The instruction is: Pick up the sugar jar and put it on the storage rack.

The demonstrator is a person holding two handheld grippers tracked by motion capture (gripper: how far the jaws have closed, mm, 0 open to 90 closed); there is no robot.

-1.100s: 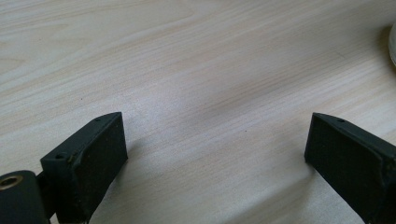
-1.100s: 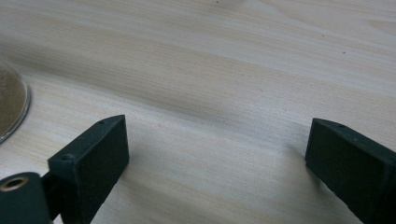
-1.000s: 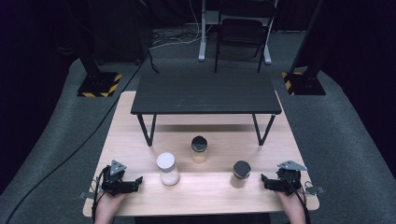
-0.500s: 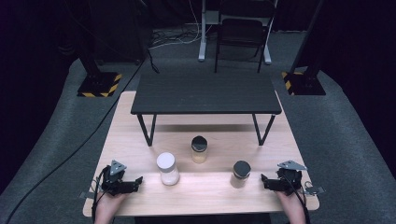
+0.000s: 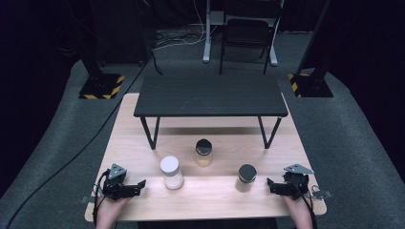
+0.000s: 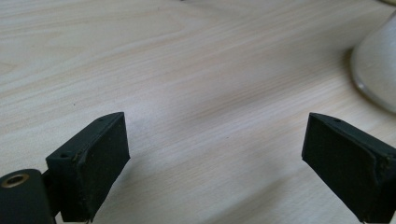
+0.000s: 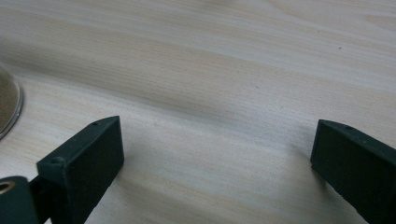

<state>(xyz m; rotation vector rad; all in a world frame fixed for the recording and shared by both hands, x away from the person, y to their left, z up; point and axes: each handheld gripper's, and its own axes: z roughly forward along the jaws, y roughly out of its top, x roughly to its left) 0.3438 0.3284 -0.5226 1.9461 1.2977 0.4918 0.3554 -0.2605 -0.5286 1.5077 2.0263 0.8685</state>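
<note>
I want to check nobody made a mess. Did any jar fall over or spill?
No, nothing stands out. The white-lidded jar and both black-lidded jars, one in the middle and one on the right, stand upright with lids on. The wooden table shows no spill around them, and both claws are open, holding nothing.

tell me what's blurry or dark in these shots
High view: the table is lit, the floor around it falls to black. Left gripper view: the white jar at the edge is soft. Right gripper view: wood grain sharp, a soft shadow band lies across it.
</note>
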